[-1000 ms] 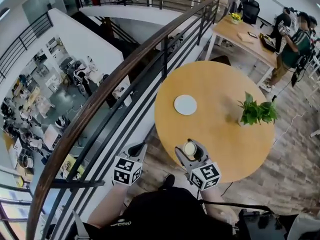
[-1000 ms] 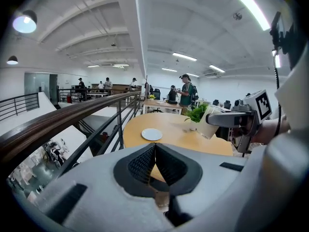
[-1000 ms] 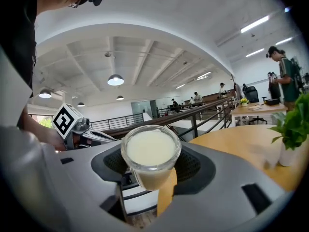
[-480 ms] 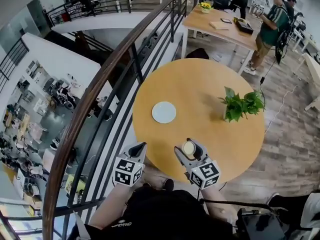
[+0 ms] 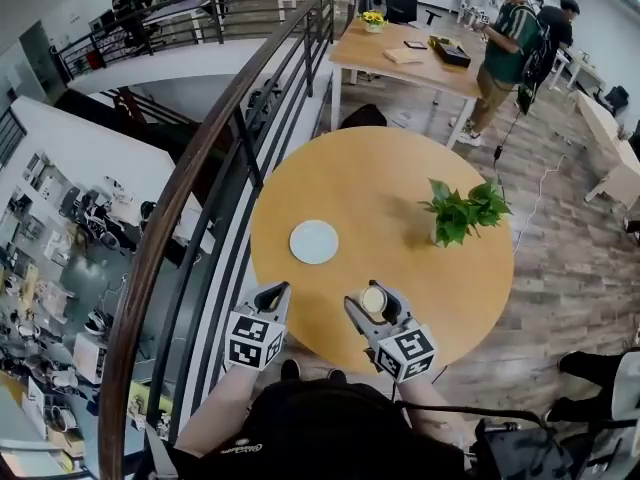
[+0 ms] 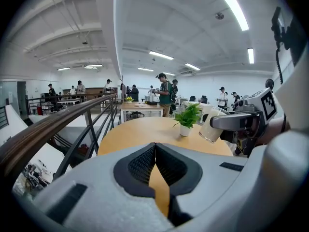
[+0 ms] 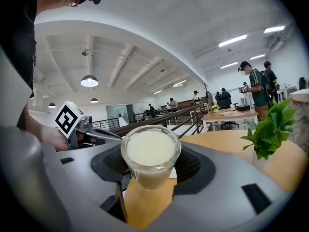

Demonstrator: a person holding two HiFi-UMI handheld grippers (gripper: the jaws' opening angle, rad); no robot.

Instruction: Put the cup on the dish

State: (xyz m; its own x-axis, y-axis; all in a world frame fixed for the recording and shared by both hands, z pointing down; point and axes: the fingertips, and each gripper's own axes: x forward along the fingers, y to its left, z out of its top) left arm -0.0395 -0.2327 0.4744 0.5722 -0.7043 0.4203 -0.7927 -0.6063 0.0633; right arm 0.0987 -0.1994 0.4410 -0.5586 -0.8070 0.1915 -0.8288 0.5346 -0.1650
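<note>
A clear cup full of pale milky liquid is held upright between the jaws of my right gripper, above the near edge of the round wooden table. In the right gripper view the cup fills the gap in the right gripper, both pads pressed on its sides. The dish, a small pale round plate, lies on the table ahead and left of the cup. My left gripper hovers at the table's near left rim, shut and empty; its pads meet in the left gripper view.
A small potted plant stands on the table's right side. A dark railing with a drop behind it runs close along the table's left. Beyond, people stand at a rectangular table.
The round table and dish have slid left and nearer in the head view, so both grippers now stand closer to the dish. The cup stays gripped in the right gripper.
</note>
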